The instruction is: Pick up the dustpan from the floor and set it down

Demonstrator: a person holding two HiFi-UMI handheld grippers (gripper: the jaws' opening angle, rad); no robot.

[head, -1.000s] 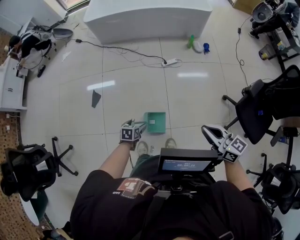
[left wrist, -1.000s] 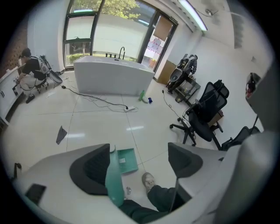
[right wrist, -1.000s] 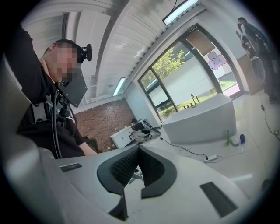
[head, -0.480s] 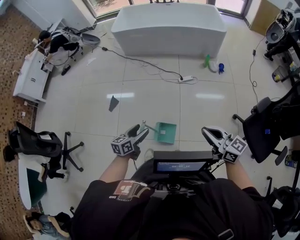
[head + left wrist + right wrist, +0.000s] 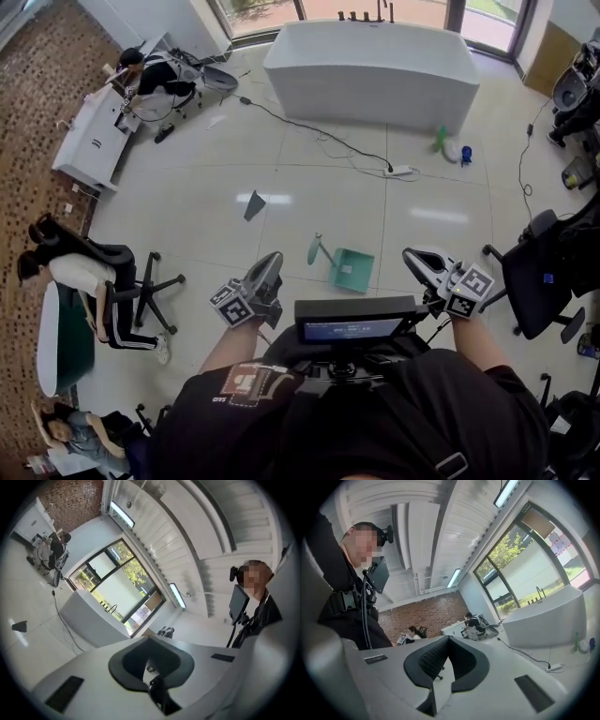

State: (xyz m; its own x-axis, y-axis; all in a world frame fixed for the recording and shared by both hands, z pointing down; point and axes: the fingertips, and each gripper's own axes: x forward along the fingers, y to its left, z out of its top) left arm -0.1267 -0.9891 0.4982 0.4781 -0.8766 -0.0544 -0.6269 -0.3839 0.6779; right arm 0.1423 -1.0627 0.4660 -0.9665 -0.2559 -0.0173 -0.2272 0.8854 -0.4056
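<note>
Lying on the floor (image 5: 281,178), the dustpan (image 5: 352,270) sits apart from the left claw (image 5: 271,261).

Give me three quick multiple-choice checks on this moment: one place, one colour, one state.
1. Where is the dustpan?
A on the floor
B on the white tub
C on a chair

2. What colour is it?
A red
B green
C black

3. How is the left gripper?
A open
B shut on the dustpan
C shut, empty

Answers:
1 A, it lies on the tiles in front of the person.
2 B, its pan is green.
3 C, the fingers have just closed together with nothing between them.
</note>
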